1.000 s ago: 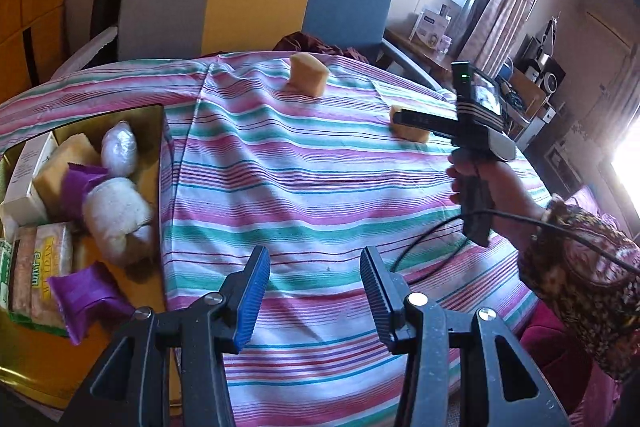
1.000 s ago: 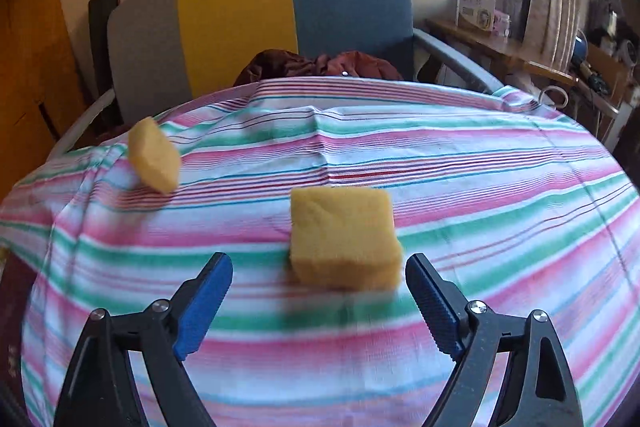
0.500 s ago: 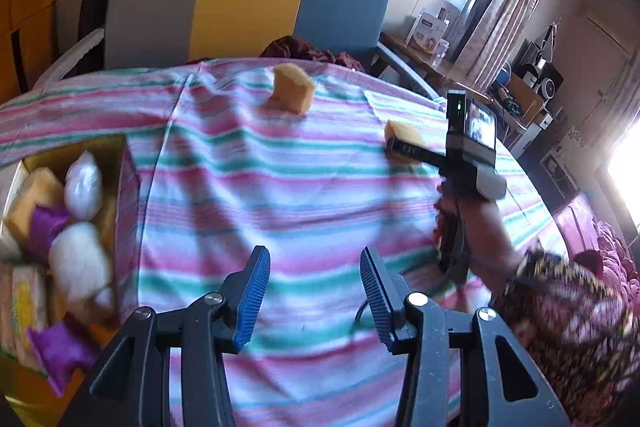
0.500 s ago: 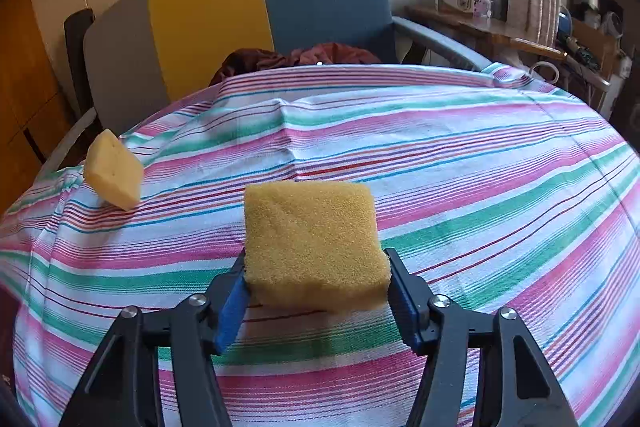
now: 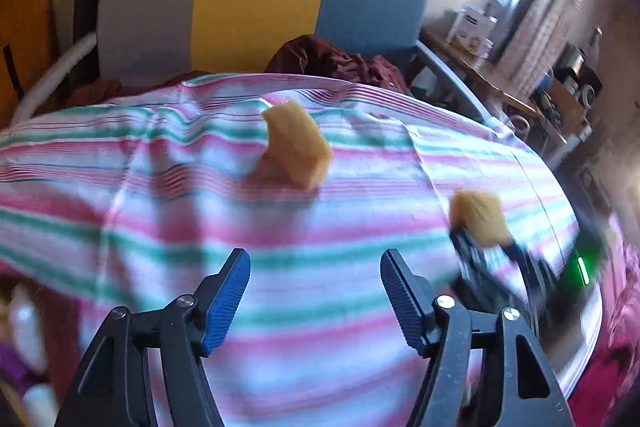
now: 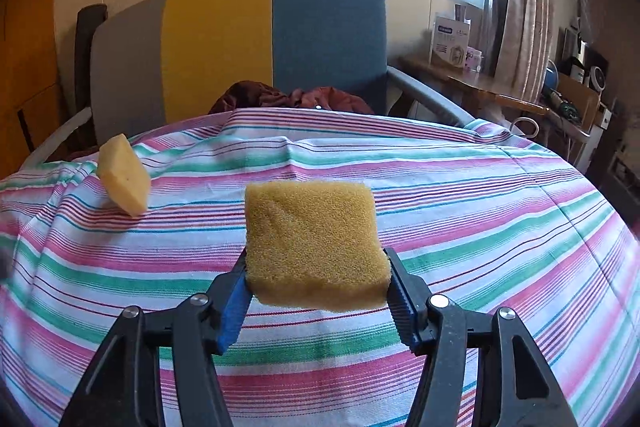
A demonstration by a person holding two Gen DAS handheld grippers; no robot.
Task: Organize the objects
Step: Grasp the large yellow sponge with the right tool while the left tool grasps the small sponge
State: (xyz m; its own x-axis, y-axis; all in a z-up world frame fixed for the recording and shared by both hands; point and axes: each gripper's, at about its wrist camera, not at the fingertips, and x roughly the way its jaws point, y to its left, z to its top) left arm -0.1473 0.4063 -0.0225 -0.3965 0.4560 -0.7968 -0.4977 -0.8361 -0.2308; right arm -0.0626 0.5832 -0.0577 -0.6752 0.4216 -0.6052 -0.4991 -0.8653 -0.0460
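Note:
My right gripper (image 6: 316, 287) is shut on a yellow sponge (image 6: 314, 243) and holds it above the striped tablecloth (image 6: 480, 219). In the left wrist view that same sponge (image 5: 480, 219) shows in the right gripper (image 5: 486, 251) at the right, blurred. A second yellow sponge (image 5: 298, 149) stands tilted on the cloth ahead of my left gripper (image 5: 314, 287), which is open and empty, well short of it. This sponge also shows in the right wrist view (image 6: 124, 175) at the far left.
A grey, yellow and blue chair (image 6: 256, 43) stands behind the table with dark red cloth (image 6: 292, 97) on its seat. A side shelf with boxes (image 6: 452, 43) is at the right. Blurred packets (image 5: 24, 331) lie at the left edge.
My right gripper closed on the sponge and lifted it off the cloth. My left gripper swung right and forward toward the standing sponge, so the box of packets slid out of view.

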